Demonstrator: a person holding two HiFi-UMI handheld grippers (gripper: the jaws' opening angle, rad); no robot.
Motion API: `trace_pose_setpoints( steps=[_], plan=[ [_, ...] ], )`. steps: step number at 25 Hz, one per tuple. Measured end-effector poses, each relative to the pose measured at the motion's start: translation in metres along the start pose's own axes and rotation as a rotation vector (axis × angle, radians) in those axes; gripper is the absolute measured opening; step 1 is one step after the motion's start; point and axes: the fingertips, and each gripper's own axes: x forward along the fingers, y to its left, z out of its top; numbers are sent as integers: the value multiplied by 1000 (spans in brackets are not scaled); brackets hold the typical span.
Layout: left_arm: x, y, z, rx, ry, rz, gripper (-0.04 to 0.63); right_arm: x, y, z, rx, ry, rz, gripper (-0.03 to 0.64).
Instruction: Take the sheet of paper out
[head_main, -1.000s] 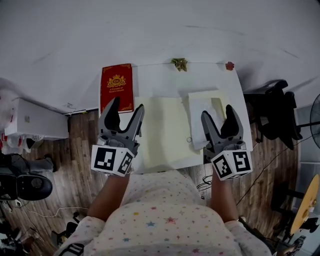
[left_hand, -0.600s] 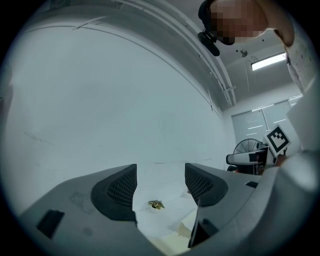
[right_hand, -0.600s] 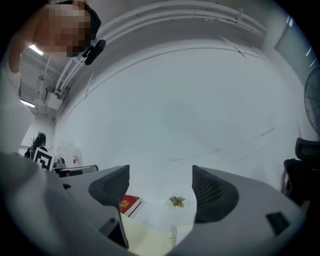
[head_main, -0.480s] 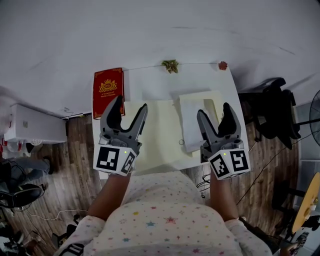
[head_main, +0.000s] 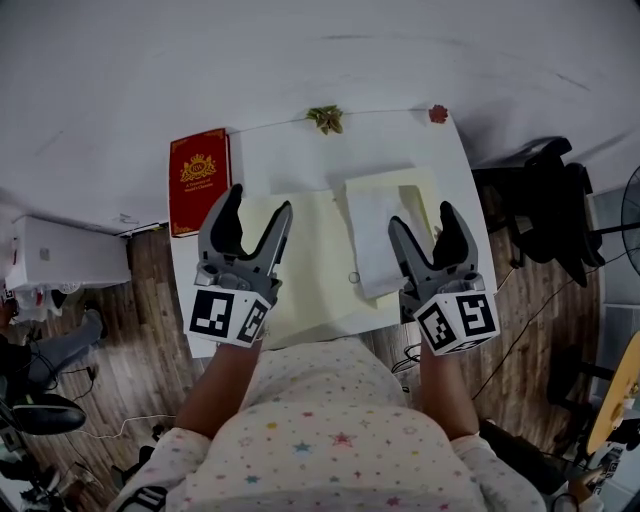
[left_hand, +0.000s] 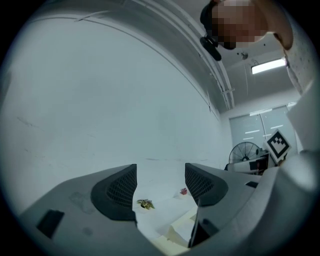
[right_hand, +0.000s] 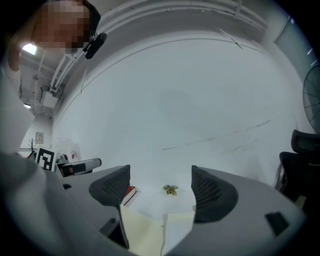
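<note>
A pale yellow folder (head_main: 305, 265) lies open on the white table (head_main: 290, 150). On its right half rests a white sheet of paper (head_main: 378, 240), partly tucked under a yellow pocket (head_main: 418, 200). My left gripper (head_main: 258, 202) hovers open over the folder's left half, holding nothing. My right gripper (head_main: 420, 216) hovers open over the sheet, also holding nothing. In the left gripper view, the gripper (left_hand: 160, 186) has its jaws apart, with the folder (left_hand: 175, 231) low between them. The right gripper view shows that gripper (right_hand: 160, 189) spread above the folder (right_hand: 142, 230) and the sheet (right_hand: 177, 231).
A red book (head_main: 200, 180) lies at the table's left edge. A small green ornament (head_main: 324, 118) and a red one (head_main: 438, 114) sit at the far edge. A dark chair (head_main: 540, 200) stands to the right and a white box (head_main: 60, 255) to the left, on wooden floor.
In the head view the table and folder have drifted left and up. Both grippers stay open, above the near part of the folder, holding nothing.
</note>
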Motion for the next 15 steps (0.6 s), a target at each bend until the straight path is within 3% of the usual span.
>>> trace_pose_setpoints(
  steps=[7,15],
  plan=[
    [6,5,-34,-17,66,15,278,8,-25,-35,-13,83,-84,367],
    [9,15,-69,-23,135,22,278,22,-47,-84,34,198,-114,370]
  ],
)
